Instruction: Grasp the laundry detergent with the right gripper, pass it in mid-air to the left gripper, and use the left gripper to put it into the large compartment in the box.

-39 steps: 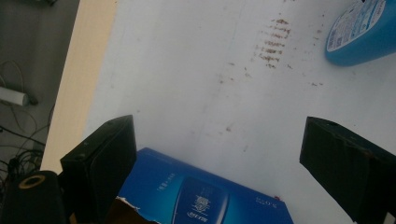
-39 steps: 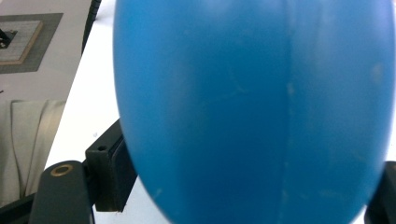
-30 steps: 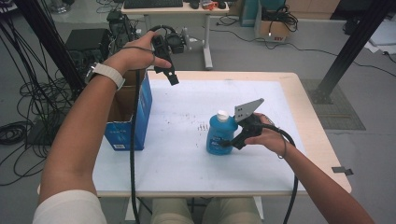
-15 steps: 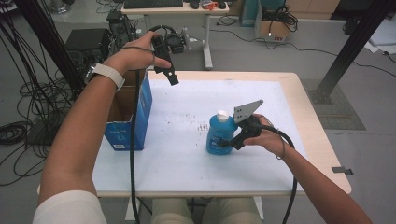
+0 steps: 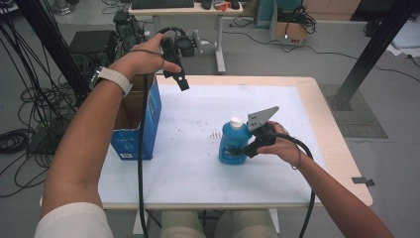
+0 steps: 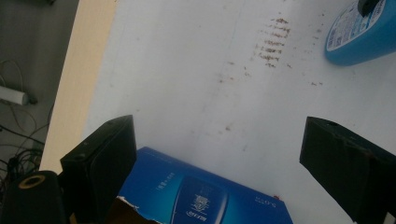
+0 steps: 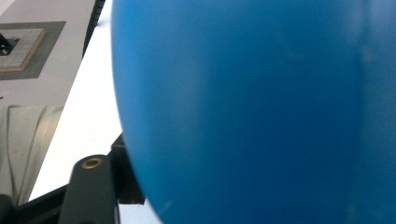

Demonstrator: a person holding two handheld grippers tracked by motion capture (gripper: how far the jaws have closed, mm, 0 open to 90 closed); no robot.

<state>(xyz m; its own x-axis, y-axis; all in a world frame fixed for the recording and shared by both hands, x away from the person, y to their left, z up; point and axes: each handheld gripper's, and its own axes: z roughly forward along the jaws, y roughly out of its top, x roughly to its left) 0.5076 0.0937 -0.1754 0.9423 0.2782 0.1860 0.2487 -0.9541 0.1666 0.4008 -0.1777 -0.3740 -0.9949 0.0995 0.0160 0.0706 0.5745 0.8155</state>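
Right claw point(image 5: 246, 148) clamped on upright blue bottle point(image 5: 232, 144), white table point(image 5: 198, 173)

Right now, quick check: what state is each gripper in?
Left gripper: open, holding nothing, raised over the blue box.
Right gripper: closed on the blue bottle, which stands upright on the table.

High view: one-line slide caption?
Right tongs grip the blue bottle upright on the table; left tongs hang open above the blue box.
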